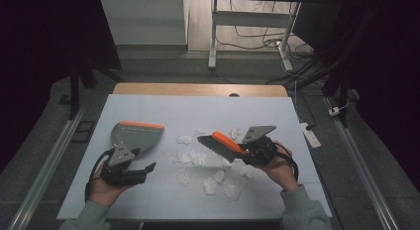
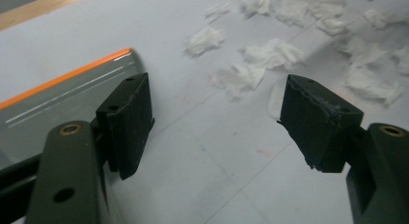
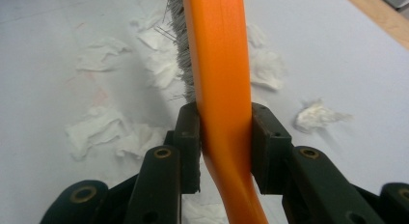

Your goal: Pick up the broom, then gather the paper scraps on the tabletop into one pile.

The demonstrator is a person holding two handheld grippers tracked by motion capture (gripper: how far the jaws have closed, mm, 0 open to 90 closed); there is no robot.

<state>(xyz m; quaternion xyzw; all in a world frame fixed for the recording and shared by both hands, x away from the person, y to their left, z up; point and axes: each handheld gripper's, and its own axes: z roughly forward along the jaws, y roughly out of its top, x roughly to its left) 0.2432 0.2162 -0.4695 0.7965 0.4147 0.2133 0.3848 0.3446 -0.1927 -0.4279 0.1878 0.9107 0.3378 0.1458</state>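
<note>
Sweeping up scraps of tissue, by the look of things — brush in one hand, dustpan set down for the other.

Right gripper pressed tight on the orange handle of the brush, pads either side of the handle, bristles hanging over the middle of the table. Left gripper spread wide, nothing between the jaws, bare tabletop beneath them. Dustpan lying flat at about ten o'clock from the table's middle, just beyond the left gripper, orange lip along its far edge; untouched by the jaws at present.

Tissue scraps scattered loosely from the centre out toward five o'clock, a few more at one o'clock beyond the brush. All on the table surface, none gathered.

Dustpan apparently empty — hard to be sure from the high view, as its inside is dim, though the stretch seen in the left gripper view looks bare.

Step in hand: tools readied, sweeping not yet begun. Next move probably calls for a fresh grip on the dustpan's rear, mouth turned toward three o'clock, then short brush strokes driving the scraps toward nine o'clock into it. Light paper, so gentle strokes, lest pieces flick away.
</note>
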